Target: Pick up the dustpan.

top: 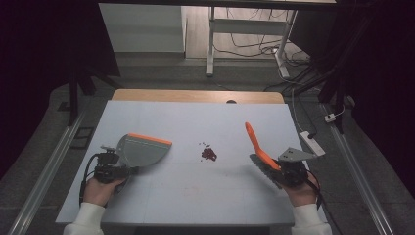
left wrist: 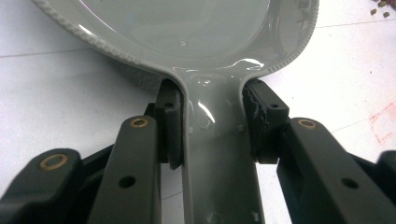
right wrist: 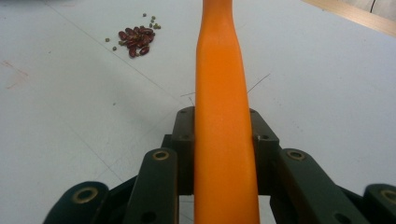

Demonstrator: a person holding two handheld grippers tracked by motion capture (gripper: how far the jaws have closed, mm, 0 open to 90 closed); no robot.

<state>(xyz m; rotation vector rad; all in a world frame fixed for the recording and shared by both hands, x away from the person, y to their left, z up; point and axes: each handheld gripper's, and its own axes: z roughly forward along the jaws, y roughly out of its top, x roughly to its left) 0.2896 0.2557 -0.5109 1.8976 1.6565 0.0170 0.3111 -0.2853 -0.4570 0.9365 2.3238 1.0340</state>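
Dustpan in one hand, brush in the other, beans between them

High view: left gripper (top: 108,170) holds a grey dustpan (top: 142,150) with an orange lip, flat on the white desk (top: 195,196); right gripper (top: 288,172) holds an orange brush (top: 258,144) tilted up, dark bristles low; the beans (top: 209,153) sit in a small pile mid-desk. Left gripper view: jaws clenched on the pan's smooth glossy handle, ribbed rim, pan empty as far as it shows. Right gripper view: jaws clamped on the brush's smooth handle, reddish beans plus tiny green ones ahead.
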